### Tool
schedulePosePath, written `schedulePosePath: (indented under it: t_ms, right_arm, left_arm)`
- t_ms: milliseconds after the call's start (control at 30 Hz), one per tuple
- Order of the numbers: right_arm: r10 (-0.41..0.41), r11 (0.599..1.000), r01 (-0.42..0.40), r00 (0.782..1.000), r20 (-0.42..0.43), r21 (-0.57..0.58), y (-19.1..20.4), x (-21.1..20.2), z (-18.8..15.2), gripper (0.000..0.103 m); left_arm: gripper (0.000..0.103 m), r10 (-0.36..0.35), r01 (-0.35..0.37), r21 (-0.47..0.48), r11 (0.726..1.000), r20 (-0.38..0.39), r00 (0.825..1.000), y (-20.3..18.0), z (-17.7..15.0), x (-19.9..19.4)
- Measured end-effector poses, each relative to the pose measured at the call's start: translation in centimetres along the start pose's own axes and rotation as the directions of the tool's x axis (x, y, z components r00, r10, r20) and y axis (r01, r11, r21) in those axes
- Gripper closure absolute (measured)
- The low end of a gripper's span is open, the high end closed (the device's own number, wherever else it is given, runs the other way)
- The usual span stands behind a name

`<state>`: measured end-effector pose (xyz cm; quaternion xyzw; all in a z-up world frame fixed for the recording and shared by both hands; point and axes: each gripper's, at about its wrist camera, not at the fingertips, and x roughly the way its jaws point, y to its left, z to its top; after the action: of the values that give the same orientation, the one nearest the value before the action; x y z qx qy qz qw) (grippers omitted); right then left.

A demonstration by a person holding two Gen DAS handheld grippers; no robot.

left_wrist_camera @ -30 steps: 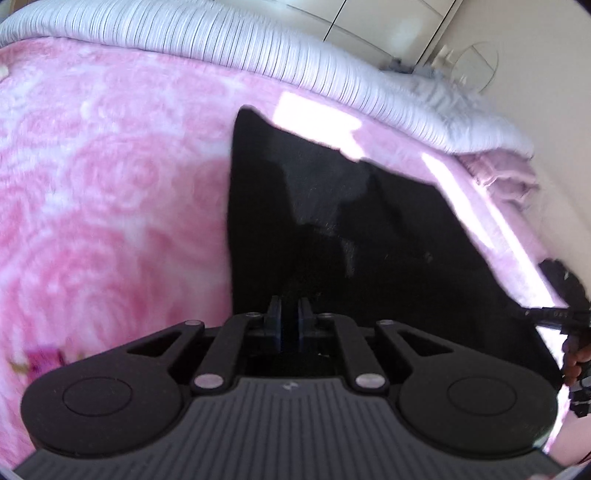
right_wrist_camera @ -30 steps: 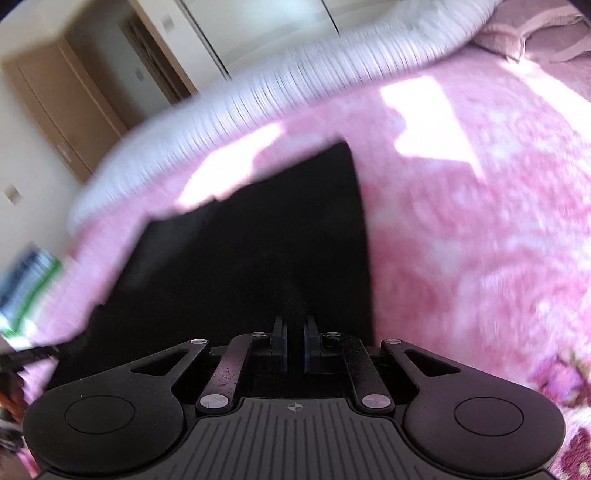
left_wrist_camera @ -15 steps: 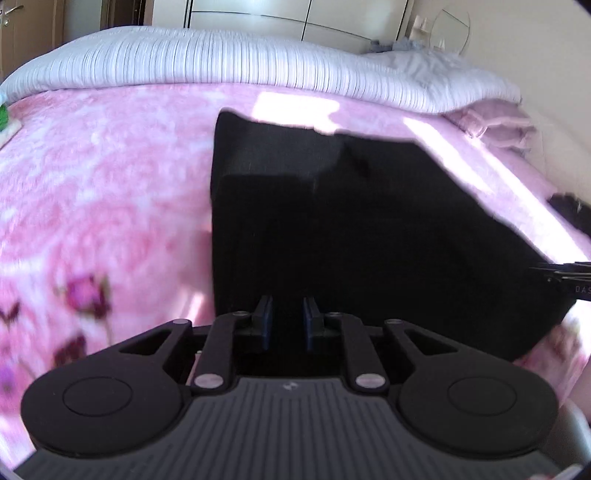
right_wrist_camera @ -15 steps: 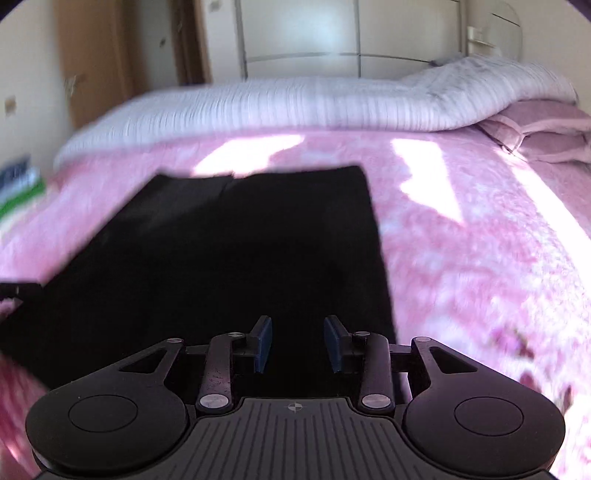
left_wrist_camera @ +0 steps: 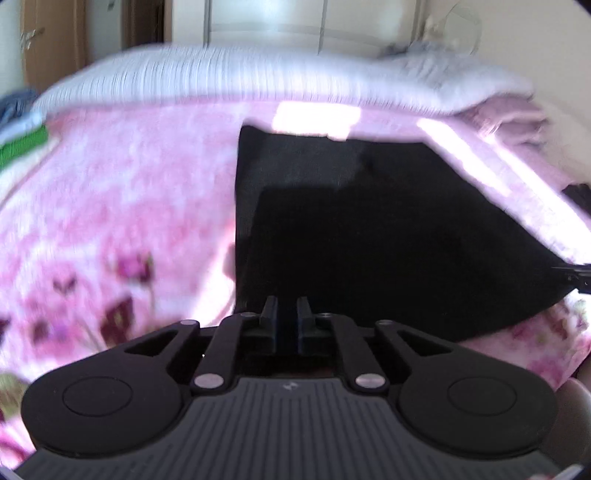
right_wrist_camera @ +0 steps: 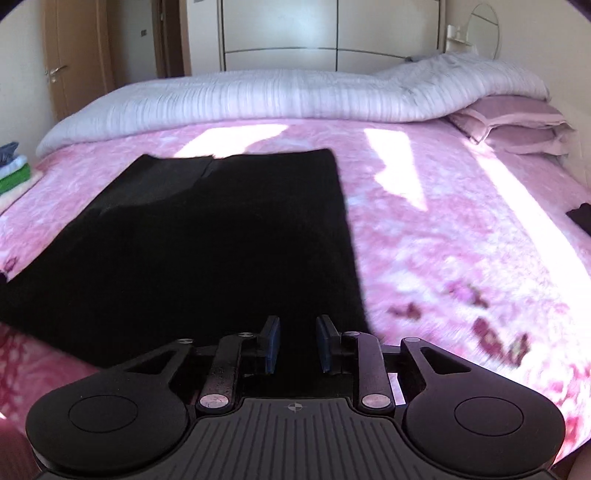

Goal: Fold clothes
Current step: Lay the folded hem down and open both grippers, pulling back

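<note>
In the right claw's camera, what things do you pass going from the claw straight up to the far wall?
Right claw → black garment → pink blanket → white striped duvet → wardrobe doors.

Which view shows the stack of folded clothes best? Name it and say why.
The right wrist view. The stack of folded clothes sits sharp at the left edge of the bed, with separate green, white and blue layers visible. The left wrist view shows the same stack only as a motion-blurred green and white smear at its left edge.
</note>
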<state>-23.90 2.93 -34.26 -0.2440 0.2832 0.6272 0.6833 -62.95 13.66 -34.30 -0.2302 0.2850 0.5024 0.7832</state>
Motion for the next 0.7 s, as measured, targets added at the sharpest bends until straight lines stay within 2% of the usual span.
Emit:
schedulePosePath:
  t_ms: [67, 133, 267, 333, 400, 467, 600, 700]
  right_arm:
    - [-0.026, 1.000, 0.026, 0.999, -0.042, 0.001, 0.3, 1.4, -0.8, 0.077]
    - [-0.040, 0.999, 0.040, 0.998, -0.039, 0.003, 0.4, 1.9, -1.2, 0.077]
    - [-0.072, 0.997, 0.074, 0.991, -0.113, 0.015, 1.4, 0.8, 0.5, 0.076]
    - [-0.069, 0.997, 0.073, 0.991, -0.111, 0.036, 1.8, -0.6, 0.7, 0.075]
    - [-0.049, 0.996, 0.058, 0.992, -0.118, 0.071, 1.9, -1.5, 0.5, 0.060]
    - [-0.041, 0.994, 0.054, 0.990, -0.138, 0.094, 2.4, -2.2, -0.3, 0.053]
    - [-0.037, 0.993, 0.056, 0.984, -0.174, 0.108, 3.7, -3.4, -2.0, 0.052]
    - [-0.026, 0.995, 0.043, 0.984, -0.179, 0.091, 4.9, -4.5, -2.8, 0.052]
  left_arm:
    - [0.095, 0.022, -0.023, -0.019, 1.000, -0.022, 1.000, -0.3, -0.8, 0.8]
    - [0.096, 0.048, -0.049, -0.030, 0.998, -0.050, 0.998, -0.7, -0.8, 1.1]
    - [0.095, 0.103, -0.106, -0.030, 0.994, -0.098, 0.990, -2.1, 0.5, -0.4]
    - [0.092, 0.127, -0.131, -0.028, 0.991, -0.109, 0.986, -3.0, 0.6, -1.7]
    - [0.088, 0.144, -0.150, -0.034, 0.988, -0.134, 0.980, -4.0, 0.1, -2.7]
    - [0.086, 0.156, -0.164, -0.037, 0.986, -0.155, 0.975, -5.0, -0.7, -3.6]
    - [0.077, 0.166, -0.173, -0.027, 0.985, -0.159, 0.973, -6.8, -2.0, -5.3]
    - [0.077, 0.170, -0.175, -0.014, 0.985, -0.152, 0.974, -8.1, -3.0, -6.5]
